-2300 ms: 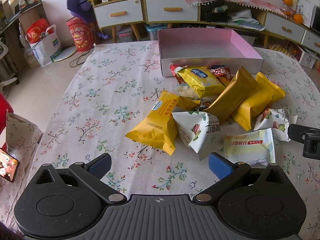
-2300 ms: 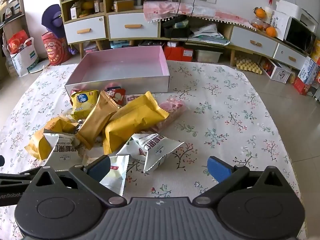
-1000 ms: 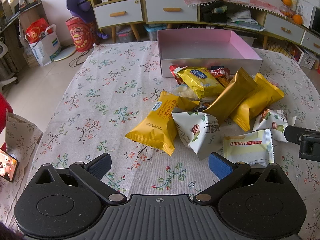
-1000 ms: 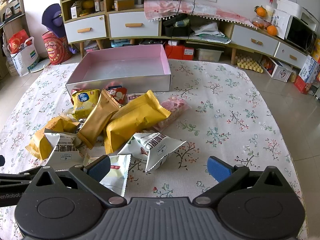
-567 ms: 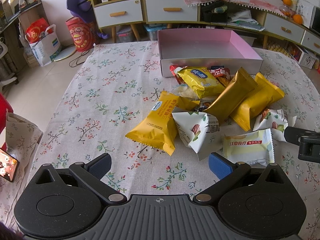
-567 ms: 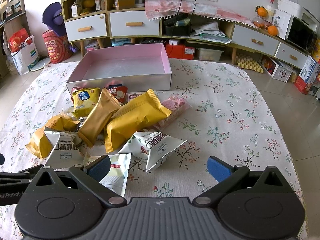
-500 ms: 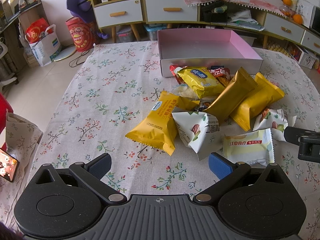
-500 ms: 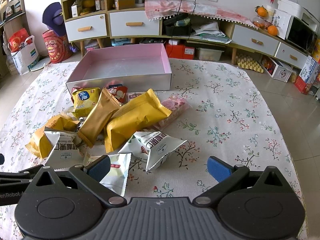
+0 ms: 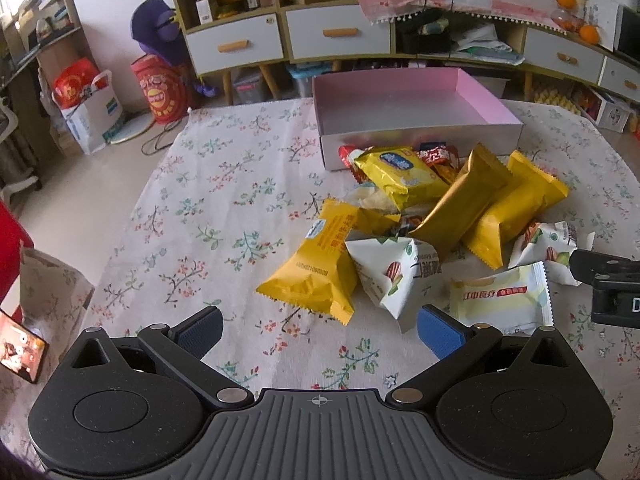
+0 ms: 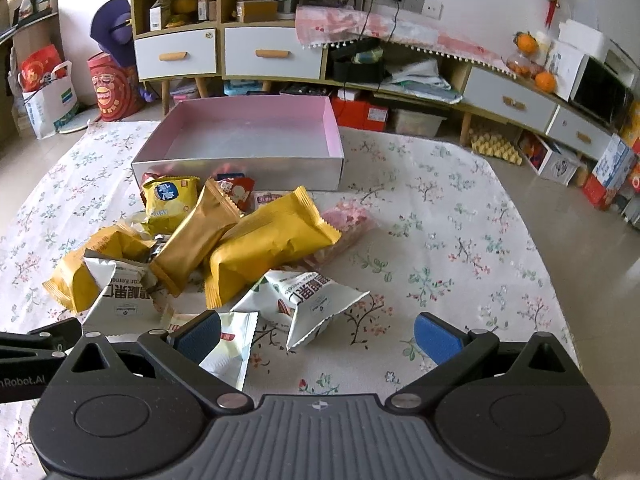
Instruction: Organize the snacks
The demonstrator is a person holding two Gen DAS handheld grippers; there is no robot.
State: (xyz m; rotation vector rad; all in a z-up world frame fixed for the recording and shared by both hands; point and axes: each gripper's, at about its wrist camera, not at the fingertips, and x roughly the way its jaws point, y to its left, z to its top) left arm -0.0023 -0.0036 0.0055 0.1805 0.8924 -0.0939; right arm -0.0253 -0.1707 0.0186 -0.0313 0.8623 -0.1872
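While both pairs of tongs hover low over the floral tabletop (image 9: 224, 208), each stands spread wide with nothing between its blue pads. The left tongs (image 9: 318, 330) fill the bottom of the left wrist view; the right tongs (image 10: 316, 334) fill the bottom of theirs.

In the left wrist view, going left to right: a phone (image 9: 22, 346) lies at the lower left edge, which the other view does not show. A yellow packet (image 9: 316, 270) sits at centre, touching a white nut packet (image 9: 394, 276) just right of it. A pale green packet (image 9: 500, 300) lies at lower right, just above the right pad. Higher up, a yellow cracker packet (image 9: 400, 174) and two gold packets (image 9: 464, 200) lean together in front of the pink box (image 9: 472, 94), which stands open in the upper centre. The right tool's black body pokes in at the right edge.

In the right wrist view the same heap sits left of centre. Here the pale green packet (image 10: 230, 342) lies partly behind the left pad, and a second white nut packet (image 10: 316, 304) lies in the middle between the pads' line and the heap. A pink wrapped snack (image 10: 346, 226), which I cannot make out in the left view, lies at the right end of the heap, touching the large gold packet (image 10: 272, 244). The box (image 10: 240, 168) is at upper centre.
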